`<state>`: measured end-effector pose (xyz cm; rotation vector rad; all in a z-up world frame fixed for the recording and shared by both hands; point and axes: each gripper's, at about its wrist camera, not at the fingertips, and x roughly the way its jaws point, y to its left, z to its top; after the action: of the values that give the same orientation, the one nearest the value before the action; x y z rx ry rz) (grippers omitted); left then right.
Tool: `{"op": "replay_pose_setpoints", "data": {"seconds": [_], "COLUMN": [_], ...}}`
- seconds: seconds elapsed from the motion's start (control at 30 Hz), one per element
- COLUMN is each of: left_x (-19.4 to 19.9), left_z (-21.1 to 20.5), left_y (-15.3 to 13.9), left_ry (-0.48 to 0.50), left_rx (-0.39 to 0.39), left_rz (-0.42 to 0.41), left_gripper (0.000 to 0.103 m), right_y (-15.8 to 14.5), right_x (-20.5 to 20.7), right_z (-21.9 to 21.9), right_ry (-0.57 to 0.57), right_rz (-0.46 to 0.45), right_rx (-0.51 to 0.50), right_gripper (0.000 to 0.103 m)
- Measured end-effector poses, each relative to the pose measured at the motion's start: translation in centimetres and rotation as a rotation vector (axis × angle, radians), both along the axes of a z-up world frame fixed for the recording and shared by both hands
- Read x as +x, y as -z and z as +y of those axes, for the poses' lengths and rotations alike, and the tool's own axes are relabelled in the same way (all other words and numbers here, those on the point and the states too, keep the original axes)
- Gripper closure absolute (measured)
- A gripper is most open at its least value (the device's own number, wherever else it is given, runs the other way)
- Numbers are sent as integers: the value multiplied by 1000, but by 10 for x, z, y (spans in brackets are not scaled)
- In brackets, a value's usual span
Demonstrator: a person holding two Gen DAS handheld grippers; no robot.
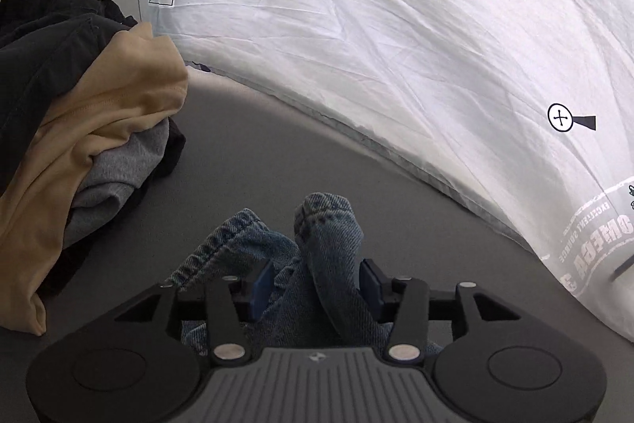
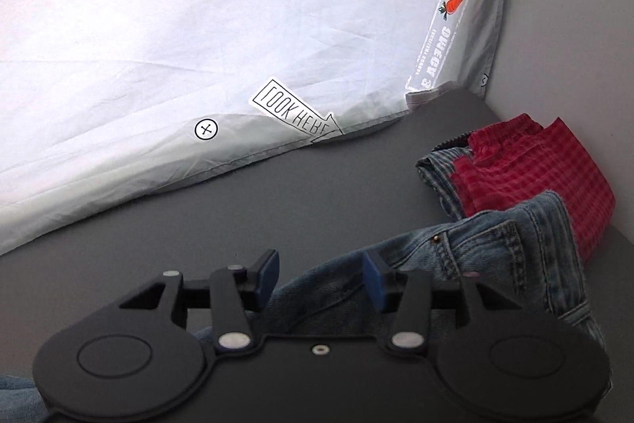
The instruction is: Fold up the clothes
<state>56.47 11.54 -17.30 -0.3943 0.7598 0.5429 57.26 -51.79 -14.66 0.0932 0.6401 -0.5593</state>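
Observation:
Blue denim jeans (image 1: 329,236) lie bunched on a dark grey surface (image 1: 245,153). In the left wrist view a fold of the denim stands up between the blue pads of my left gripper (image 1: 317,284), whose jaws stand wide apart around it. In the right wrist view the jeans (image 2: 495,240) lie under and to the right of my right gripper (image 2: 321,272), which is open with denim between its pads.
A pile of tan, grey and black clothes (image 1: 79,129) sits at the left. A red checked garment (image 2: 531,177) lies on striped cloth at the right. A white printed duvet (image 1: 396,46) covers the far side, also in the right wrist view (image 2: 198,26).

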Motion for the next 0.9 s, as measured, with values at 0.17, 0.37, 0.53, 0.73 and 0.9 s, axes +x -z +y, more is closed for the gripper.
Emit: {"op": "replay_pose_setpoints", "data": {"seconds": [0.17, 0.37, 0.53, 0.73, 0.9], "left_x": [-56, -112, -115, -75, -47], "left_z": [7, 21, 26, 24, 21], "left_y": [-4, -7, 2, 29, 35], "left_ry": [-85, -134, -83, -32, -1], "left_rx": [-5, -70, -166, -157, -52], "left_rz": [29, 22, -15, -3, -8], "left_gripper": [50, 50, 52, 52, 89], "right_y": [-21, -11, 10, 20, 25], "right_x": [-17, -65, -92, -109, -108], "right_z": [69, 203, 284, 323, 314], "right_ry": [-208, -631, -865, -1009, -973], "right_rz": [0, 85, 156, 184, 226], "right_rx": [-2, 31, 47, -48, -37], "right_gripper": [54, 54, 54, 54, 54]}}
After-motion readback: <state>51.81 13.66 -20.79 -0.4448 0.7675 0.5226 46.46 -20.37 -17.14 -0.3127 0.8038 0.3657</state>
